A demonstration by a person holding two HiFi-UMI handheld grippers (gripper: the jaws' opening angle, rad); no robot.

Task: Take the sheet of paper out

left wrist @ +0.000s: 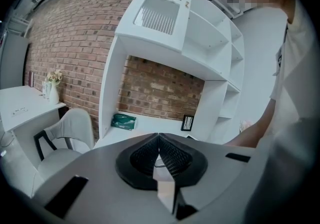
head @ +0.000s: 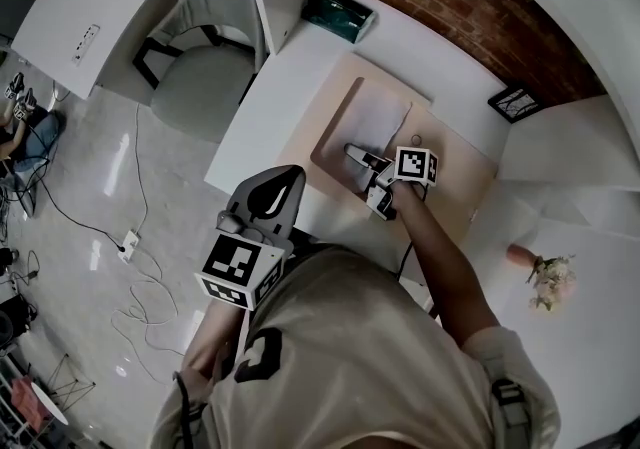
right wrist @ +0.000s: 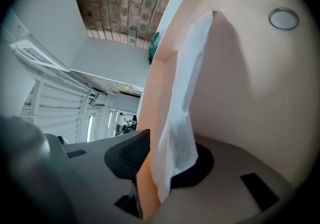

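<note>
We held the right gripper (head: 352, 151) at the near edge of the flat peach card folder (head: 336, 140). Its jaws were narrowed around that edge, with the folder's cover and the thin white sheet of paper (right wrist: 182, 108) standing between them. A gap showed beside the pads, so we judged the pinch not yet made. The sheet lay against the folder's cover, most of it reaching away toward the folder's far side. We came in at this edge because, in our judgement, the paper could be caught only there. The left gripper (head: 280, 187) hung well back from the folder, jaws together on nothing, probably kept free to pin the folder.
</note>
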